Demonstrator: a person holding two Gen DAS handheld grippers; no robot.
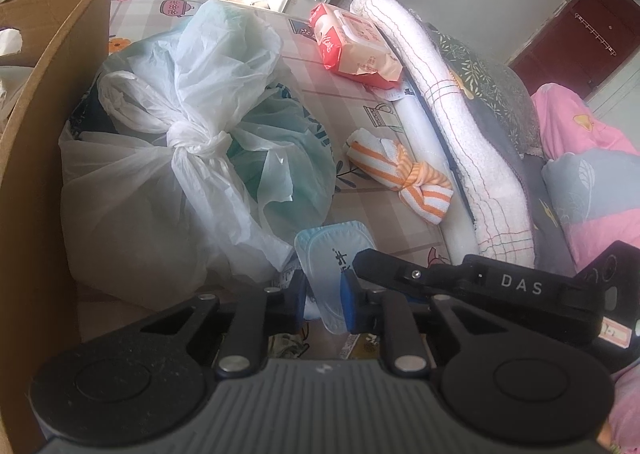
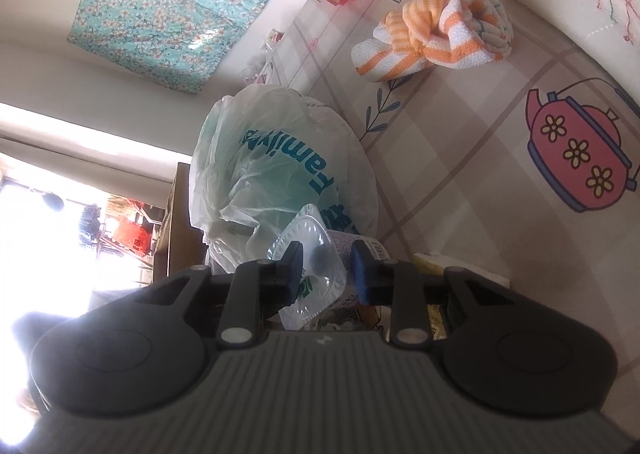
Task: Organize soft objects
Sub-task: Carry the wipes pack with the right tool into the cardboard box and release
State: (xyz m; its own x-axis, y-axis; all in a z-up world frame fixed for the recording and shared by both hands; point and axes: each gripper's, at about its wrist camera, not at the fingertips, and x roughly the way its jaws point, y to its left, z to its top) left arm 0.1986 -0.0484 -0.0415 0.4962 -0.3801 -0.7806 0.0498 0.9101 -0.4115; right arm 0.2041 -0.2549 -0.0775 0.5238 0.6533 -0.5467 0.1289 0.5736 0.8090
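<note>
Ahead of the tongs, a crinkled, translucent white plastic bag (image 1: pixel 180 158) looks glossy; right of it, an orange-striped knotted terry cloth (image 1: pixel 400 178) looks nubbly. Left stands a matt brown cardboard box (image 1: pixel 48 94). The teapot-printed table cover (image 2: pixel 500 126) looks smooth.

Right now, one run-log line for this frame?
left hand-held gripper: shut on clear plastic pack | right hand-held gripper: shut on same pack | knotted bags: beside cardboard box
</note>
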